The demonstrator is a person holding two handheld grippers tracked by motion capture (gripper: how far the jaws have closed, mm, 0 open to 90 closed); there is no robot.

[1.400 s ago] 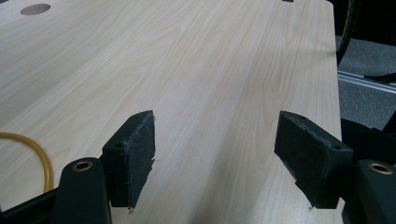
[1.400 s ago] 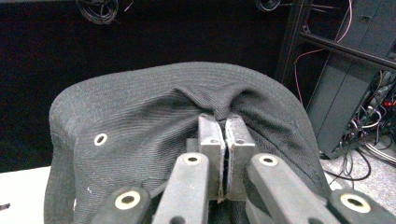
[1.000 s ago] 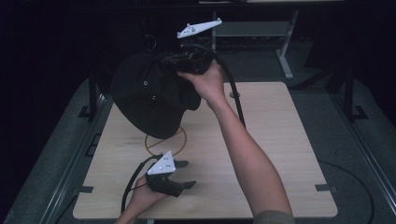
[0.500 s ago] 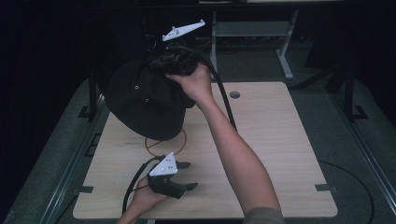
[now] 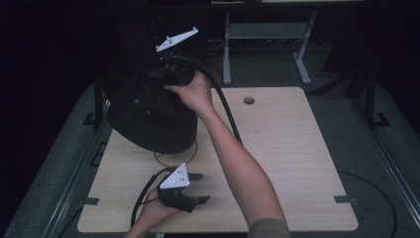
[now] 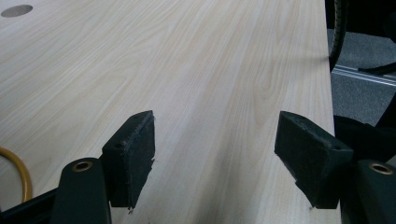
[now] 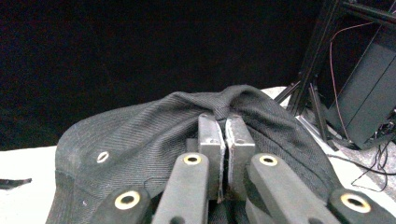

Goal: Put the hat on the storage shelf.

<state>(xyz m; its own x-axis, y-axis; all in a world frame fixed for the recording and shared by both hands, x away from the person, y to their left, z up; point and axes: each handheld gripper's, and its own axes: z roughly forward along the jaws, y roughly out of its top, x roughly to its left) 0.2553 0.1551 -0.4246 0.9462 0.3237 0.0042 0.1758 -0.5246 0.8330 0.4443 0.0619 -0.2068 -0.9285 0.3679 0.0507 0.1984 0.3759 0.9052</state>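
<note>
Over the worktop's (image 5: 297, 148) far-left corner, the right gripper (image 5: 171, 74) holds a black hat (image 5: 148, 119) up off the wood, hat hanging below it with its brim overlapping the left edge. In the high view the jaws themselves are hidden behind the hand (image 5: 195, 91) and hat fabric; grey plate (image 5: 177, 39) sticks up above.

Right gripper view fills that gap: right gripper (image 7: 225, 135) jaws are pressed together, pinching a raised fold of the hat's (image 7: 154, 135) ribbed black fabric. A metal eyelet (image 7: 102, 156) shows on the crown in this view; the high view shows a small pale dot on the hat, likely the same kind, too small to confirm.

Near the worktop's near-left corner, left gripper (image 5: 198, 187) sits low over the wood, held by the left hand (image 5: 153, 213), jaws pointing toward the right edge. The high view shows two jaws apart but not much more. Left gripper view: left gripper (image 6: 215, 158) jaws wide apart, nothing between them, only bare wood grain beneath.

Yellow ring (image 5: 173, 158) lies on the worktop between hat and left gripper, partly under the hat's brim in the high view; left gripper view catches only an arc of it (image 6: 18, 172) at the frame's left edge.

Round cable hole (image 5: 249, 100) near the far edge; also visible in left gripper view (image 6: 16, 10).
</note>
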